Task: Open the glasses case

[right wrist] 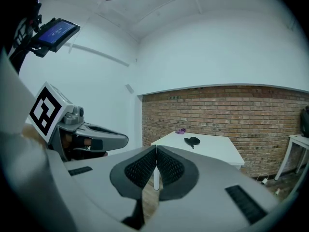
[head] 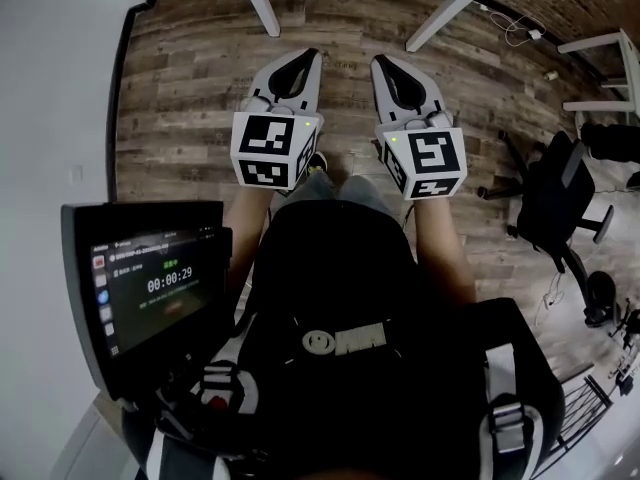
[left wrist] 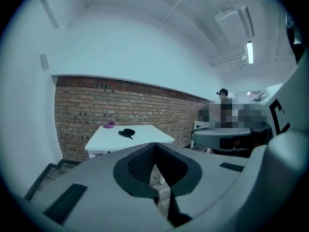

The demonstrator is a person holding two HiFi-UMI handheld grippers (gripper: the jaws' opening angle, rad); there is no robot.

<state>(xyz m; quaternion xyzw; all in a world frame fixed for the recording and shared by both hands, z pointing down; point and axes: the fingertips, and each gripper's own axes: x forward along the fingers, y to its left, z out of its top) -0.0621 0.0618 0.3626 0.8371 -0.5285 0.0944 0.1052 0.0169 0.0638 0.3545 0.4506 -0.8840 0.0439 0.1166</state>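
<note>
The glasses case (left wrist: 127,133) is a small black shape lying on a white table (left wrist: 145,140) in front of a brick wall, some way ahead of both grippers. The right gripper view shows the same case (right wrist: 192,140) on that table (right wrist: 217,149). My left gripper (left wrist: 155,146) is shut, its black pads meeting with nothing between them. My right gripper (right wrist: 156,151) is likewise shut and empty. In the head view the left gripper (head: 306,60) and right gripper (head: 384,64) are held side by side over a wooden floor, pointing at the table's legs (head: 258,3).
A small purple object (left wrist: 109,125) lies on the table behind the case. A black office chair (head: 555,203) stands at the right, with another white table (head: 600,43) beyond it. A dark screen (head: 150,288) is mounted at my lower left. A person stands far off in the left gripper view.
</note>
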